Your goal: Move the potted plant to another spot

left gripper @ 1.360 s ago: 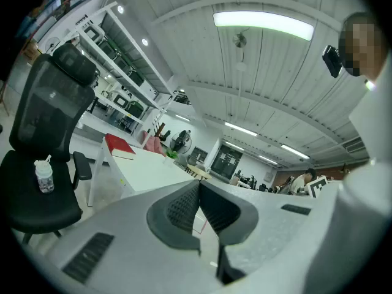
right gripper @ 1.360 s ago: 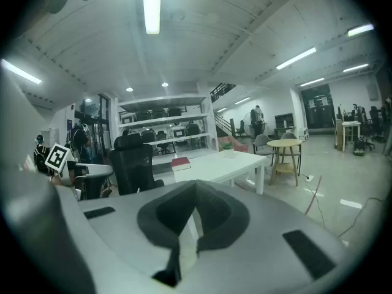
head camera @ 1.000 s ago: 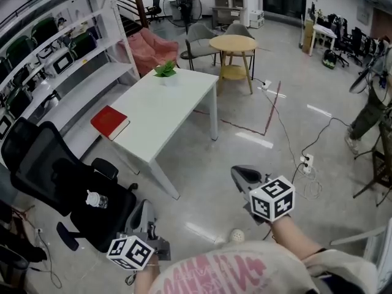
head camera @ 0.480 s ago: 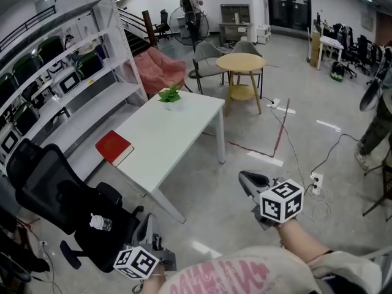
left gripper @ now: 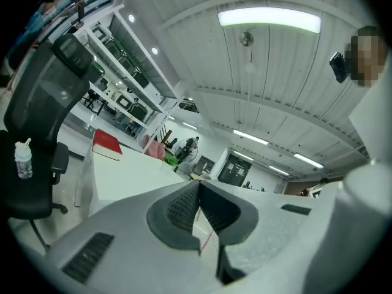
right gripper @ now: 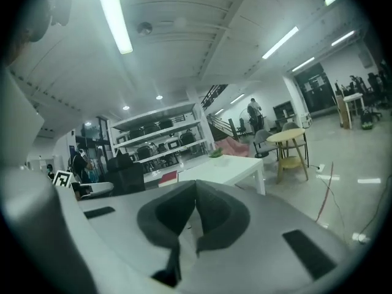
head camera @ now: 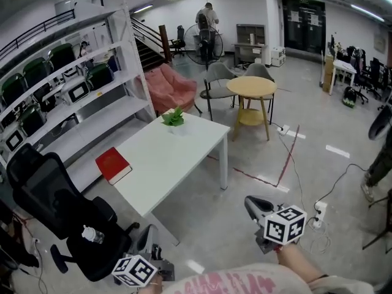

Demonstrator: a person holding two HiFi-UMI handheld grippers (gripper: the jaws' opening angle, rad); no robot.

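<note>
The potted plant (head camera: 173, 117), small with green leaves in a white pot, stands at the far end of the white table (head camera: 171, 161). It is tiny in the left gripper view (left gripper: 170, 158) and the right gripper view (right gripper: 215, 154). My left gripper (head camera: 146, 231) is low at the bottom left, beside the office chair, its jaws closed together with nothing between them (left gripper: 199, 185). My right gripper (head camera: 251, 202) hangs over the floor right of the table's near corner, also shut and empty (right gripper: 195, 185). Both are well short of the plant.
A red book (head camera: 113, 165) lies on the table's left edge. A black office chair (head camera: 52, 201) carrying a plastic bottle (head camera: 90, 234) stands at the near left, before a white shelving rack (head camera: 67, 97). Behind the table are a pink armchair (head camera: 173, 87), grey chairs and a round yellow table (head camera: 251, 87). Cables and a power strip (head camera: 318, 212) lie at the right.
The table and plant have grown nearer and slid lower in the head view. Both grippers have dropped toward the picture's bottom edge and stay shut.
</note>
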